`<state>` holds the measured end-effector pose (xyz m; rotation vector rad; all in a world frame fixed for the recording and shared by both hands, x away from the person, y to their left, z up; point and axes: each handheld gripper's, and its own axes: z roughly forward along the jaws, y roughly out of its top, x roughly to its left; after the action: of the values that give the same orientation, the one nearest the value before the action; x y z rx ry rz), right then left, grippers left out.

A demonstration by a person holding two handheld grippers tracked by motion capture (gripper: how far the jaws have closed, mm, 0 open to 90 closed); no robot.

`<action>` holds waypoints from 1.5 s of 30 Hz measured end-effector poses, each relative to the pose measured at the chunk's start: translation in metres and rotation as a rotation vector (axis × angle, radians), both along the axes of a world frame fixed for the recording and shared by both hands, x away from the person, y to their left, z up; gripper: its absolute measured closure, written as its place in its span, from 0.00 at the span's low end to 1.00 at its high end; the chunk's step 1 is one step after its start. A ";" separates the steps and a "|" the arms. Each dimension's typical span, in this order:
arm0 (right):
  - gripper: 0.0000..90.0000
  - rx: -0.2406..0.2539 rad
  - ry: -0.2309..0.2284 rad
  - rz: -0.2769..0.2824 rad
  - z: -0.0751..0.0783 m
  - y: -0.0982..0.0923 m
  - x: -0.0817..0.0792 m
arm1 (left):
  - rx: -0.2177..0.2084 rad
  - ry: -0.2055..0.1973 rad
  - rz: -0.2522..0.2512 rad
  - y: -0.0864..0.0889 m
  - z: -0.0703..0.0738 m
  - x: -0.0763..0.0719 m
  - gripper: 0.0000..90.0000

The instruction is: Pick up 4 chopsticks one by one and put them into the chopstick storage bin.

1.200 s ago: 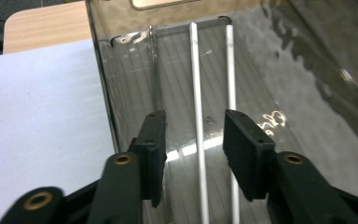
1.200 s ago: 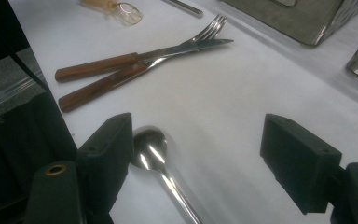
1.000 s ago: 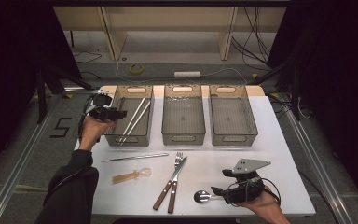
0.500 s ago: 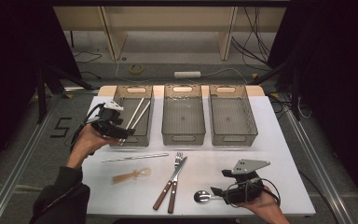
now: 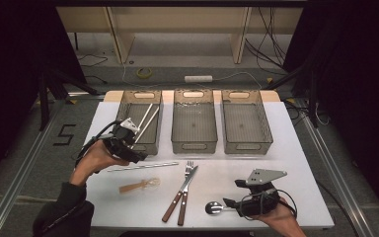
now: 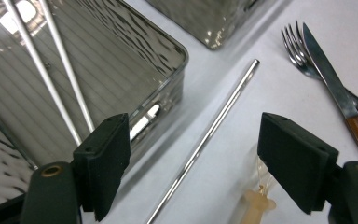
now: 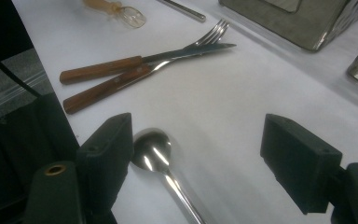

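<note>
My left gripper (image 5: 137, 157) hangs over the near right corner of the left bin (image 5: 139, 143), its jaws just having been opening and now standing wide with nothing between the pads. In the left gripper view the bin's rounded corner rim sits just beside my left pad, and two metal straws (image 6: 51, 70) lie slanted inside the bin. A third metal straw (image 6: 205, 140) lies on the white table (image 5: 296, 163) below the gap in my jaws, apart from both pads and running close along the bin's near wall; bare table lies between it and the fork (image 6: 298, 51) and wooden-handled knife (image 6: 335, 88) farther right. A small wooden-handled scoop (image 5: 140, 185) lies just nearer me than that straw. My right gripper (image 5: 228, 204) rests low near the table's near edge, jaws spread wide and holding nothing; in the right gripper view the spoon (image 7: 156, 156) has its bowl right beside my left pad and its handle running back between the jaws. The middle bin (image 5: 193, 143) and right bin (image 5: 246, 143) stand well apart from both grippers.
</note>
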<state>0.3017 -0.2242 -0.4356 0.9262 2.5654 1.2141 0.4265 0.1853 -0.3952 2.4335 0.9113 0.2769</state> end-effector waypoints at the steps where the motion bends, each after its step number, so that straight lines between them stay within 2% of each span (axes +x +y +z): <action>1: 0.29 0.000 0.000 0.000 0.000 0.000 0.000 | 0.013 0.005 -0.007 -0.001 -0.001 0.000 0.28; 8: 0.29 -0.002 0.003 0.002 -0.001 0.000 0.000 | 0.074 0.036 -0.031 -0.006 -0.012 0.000 0.34; 10: 0.29 -0.005 0.004 0.002 -0.001 0.001 0.000 | 0.103 0.049 -0.056 -0.007 -0.016 0.000 0.36; 12: 0.29 -0.004 0.001 0.003 -0.001 0.001 0.000 | 0.126 0.066 -0.061 -0.009 -0.020 0.000 0.37; 14: 0.29 -0.004 0.003 0.004 -0.001 0.001 0.000 | 0.127 0.072 -0.052 -0.010 -0.023 0.002 0.38; 20: 0.29 -0.008 0.006 0.006 -0.002 0.001 0.000 | 0.156 0.087 -0.070 -0.012 -0.032 0.004 0.46; 25: 0.29 -0.011 0.007 0.008 -0.002 0.002 0.000 | 0.189 0.106 -0.104 -0.015 -0.042 0.006 0.54; 34: 0.30 -0.015 0.009 0.008 -0.002 0.002 0.001 | 0.207 0.140 -0.120 -0.015 -0.060 0.015 0.66; 39: 0.30 -0.015 0.010 0.009 -0.002 0.002 0.001 | 0.215 0.148 -0.132 -0.015 -0.064 0.017 0.73; 45: 0.30 -0.015 0.009 0.011 -0.002 0.002 0.001 | 0.224 0.148 -0.144 -0.017 -0.063 0.018 0.77</action>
<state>0.3026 -0.2220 -0.4377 0.9183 2.5863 1.1938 0.4447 0.1684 -0.4586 2.7417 0.7973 0.1554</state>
